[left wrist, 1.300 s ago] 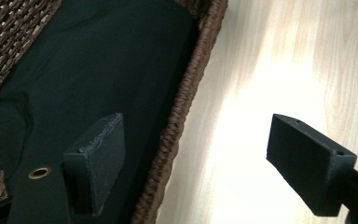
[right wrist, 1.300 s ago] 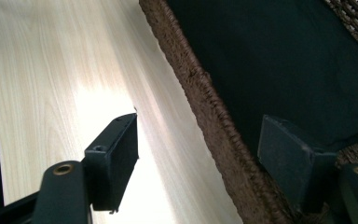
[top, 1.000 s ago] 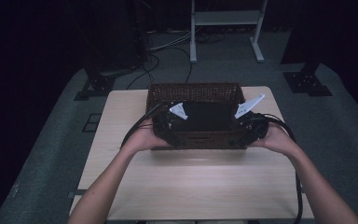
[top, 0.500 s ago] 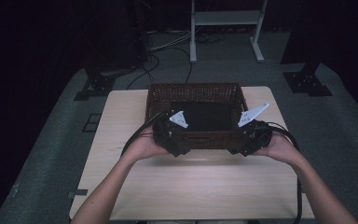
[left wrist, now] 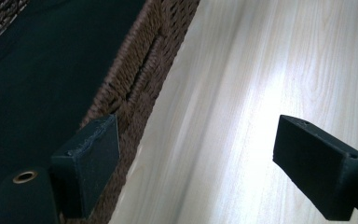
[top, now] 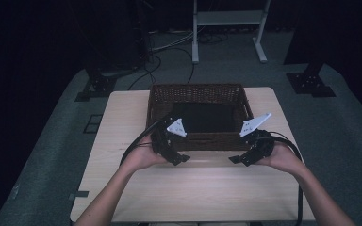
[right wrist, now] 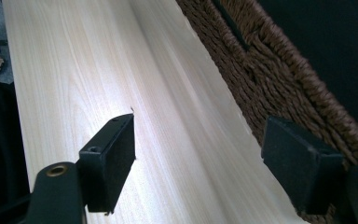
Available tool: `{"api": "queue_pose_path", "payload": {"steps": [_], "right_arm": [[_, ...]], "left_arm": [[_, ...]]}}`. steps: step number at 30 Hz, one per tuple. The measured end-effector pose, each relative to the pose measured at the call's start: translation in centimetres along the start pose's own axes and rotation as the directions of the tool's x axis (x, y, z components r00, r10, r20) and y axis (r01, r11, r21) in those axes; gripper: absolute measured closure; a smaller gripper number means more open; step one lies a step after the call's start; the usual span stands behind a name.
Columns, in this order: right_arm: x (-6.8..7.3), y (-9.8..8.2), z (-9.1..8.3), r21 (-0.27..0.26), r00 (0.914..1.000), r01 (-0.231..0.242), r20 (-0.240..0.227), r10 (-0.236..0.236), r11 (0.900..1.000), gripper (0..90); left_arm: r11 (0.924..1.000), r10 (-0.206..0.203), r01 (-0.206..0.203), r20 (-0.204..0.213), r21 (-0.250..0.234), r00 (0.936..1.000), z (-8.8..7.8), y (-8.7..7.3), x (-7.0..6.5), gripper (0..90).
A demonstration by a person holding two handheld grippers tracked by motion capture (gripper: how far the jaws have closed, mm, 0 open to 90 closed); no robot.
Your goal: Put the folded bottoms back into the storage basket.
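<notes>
While both the left gripper [top: 181, 159] and right gripper [top: 235, 160] hang wide open and empty beside the wicker basket [top: 197, 141], straddle its near wall evenly before closing.

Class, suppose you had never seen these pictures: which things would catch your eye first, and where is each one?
First, the brown woven basket at the far middle of the pale wooden table, with a dark cloth lying inside it. Next, the left gripper and right gripper, one in each hand, just in front of the basket's near wall. Both are open with nothing between their fingers.
</notes>
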State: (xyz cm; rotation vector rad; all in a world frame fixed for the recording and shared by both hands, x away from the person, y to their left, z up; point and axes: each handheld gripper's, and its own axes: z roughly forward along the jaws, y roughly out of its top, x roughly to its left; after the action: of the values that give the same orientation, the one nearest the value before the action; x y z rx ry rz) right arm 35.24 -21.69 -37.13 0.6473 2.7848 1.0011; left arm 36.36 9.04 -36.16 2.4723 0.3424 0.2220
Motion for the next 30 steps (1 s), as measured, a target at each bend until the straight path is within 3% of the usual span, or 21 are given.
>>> {"api": "queue_pose_path", "payload": {"steps": [7,10,30], "right_arm": [[0.3,-0.8,0.2,-0.007,0.9999,-0.014,-0.004,0.014,1.0,24.9],[0.4,-1.2,0.5,-0.003,0.9998,-0.018,-0.008,0.018,1.0,24.9],[1.3,-3.6,1.6,-0.006,0.9986,-0.052,-0.012,0.052,0.999,23.4]], "left_arm": [[1.0,-0.008,0.008,-0.004,-0.004,1.0,0.0,-0.8,-0.3,13.5],[0.9998,0.008,-0.007,-0.012,0.017,0.9999,0.1,-1.2,-0.6,13.4],[0.9997,-0.026,0.026,-0.005,0.0,0.9997,1.1,-3.7,-1.9,12.3]]}}
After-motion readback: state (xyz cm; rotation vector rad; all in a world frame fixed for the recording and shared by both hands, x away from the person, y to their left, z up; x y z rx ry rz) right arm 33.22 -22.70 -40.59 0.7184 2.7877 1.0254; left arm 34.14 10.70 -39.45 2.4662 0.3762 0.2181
